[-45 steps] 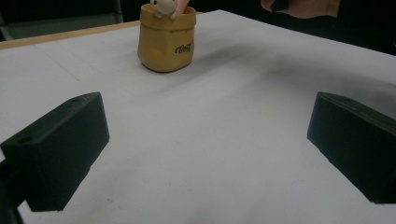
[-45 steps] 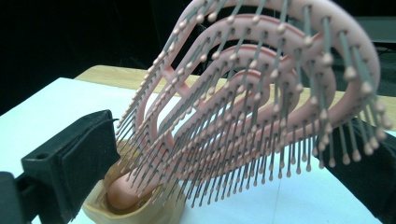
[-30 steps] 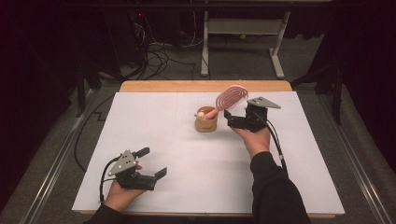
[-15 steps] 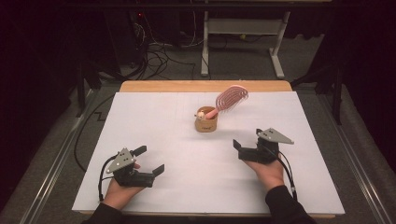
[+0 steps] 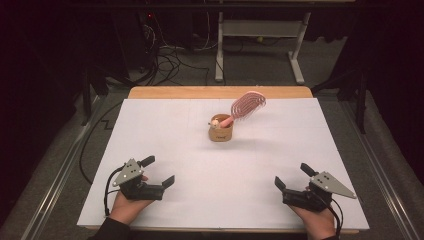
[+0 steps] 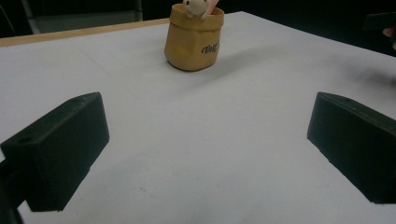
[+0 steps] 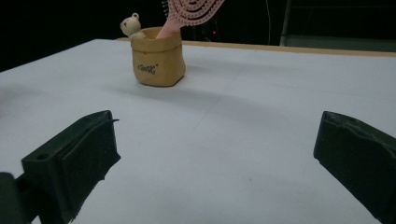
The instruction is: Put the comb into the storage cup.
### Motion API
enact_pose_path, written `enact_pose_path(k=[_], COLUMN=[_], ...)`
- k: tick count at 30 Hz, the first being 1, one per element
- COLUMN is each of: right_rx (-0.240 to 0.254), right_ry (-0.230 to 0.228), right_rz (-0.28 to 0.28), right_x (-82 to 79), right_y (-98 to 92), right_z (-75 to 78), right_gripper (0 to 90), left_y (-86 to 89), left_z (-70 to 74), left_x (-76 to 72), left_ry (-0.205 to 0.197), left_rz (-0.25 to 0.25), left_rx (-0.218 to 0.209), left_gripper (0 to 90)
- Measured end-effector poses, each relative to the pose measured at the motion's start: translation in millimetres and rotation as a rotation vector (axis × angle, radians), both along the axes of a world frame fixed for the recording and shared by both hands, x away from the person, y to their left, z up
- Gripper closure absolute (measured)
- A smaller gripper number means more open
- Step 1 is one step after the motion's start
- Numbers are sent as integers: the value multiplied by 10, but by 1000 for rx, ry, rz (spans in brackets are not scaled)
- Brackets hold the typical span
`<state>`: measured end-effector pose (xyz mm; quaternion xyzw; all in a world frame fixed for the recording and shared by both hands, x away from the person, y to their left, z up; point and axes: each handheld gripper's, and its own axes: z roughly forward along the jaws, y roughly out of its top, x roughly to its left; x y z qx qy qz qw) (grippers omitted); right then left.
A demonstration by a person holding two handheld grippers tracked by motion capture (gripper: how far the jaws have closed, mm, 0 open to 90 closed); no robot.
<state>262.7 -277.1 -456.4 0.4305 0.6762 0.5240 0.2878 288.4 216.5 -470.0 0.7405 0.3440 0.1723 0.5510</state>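
Both grippers are being held spread and empty: left gripper (image 5: 156, 172), right gripper (image 5: 291, 178). Brush (image 5: 243, 107) is being kept in pot (image 5: 220, 131), well ahead between them, handle down, head tilted up-right; neither is clearly nearer.

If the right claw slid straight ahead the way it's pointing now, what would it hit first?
Probably nothing: the right claw looks past the tan pouch, which stands left of its centre line, over bare white table. Depth is hard to judge.
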Motion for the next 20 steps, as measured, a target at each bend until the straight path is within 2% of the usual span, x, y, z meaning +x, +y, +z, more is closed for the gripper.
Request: enact_pose_path(k=[3,7,11,20], right_rx=[18,36,16,9], right_ry=[-17,-20,-30,-24], right_rz=[4,-3,1,-15], right_x=[-70,-29,-23,-18], right_y=[-59,-73,-49,-49], right_z=[-6,-16,-22,-29], right_gripper=[2,2,2,2], left_y=[-25,-33,-15,17], left_z=[-16,-18,-17,-7], left_x=[9,2,-8,0], left_ry=[5,8,8,10], left_rz=[-5,0,4,13], left_rx=[21,21,12,4], left_gripper=[0,0,0,0])
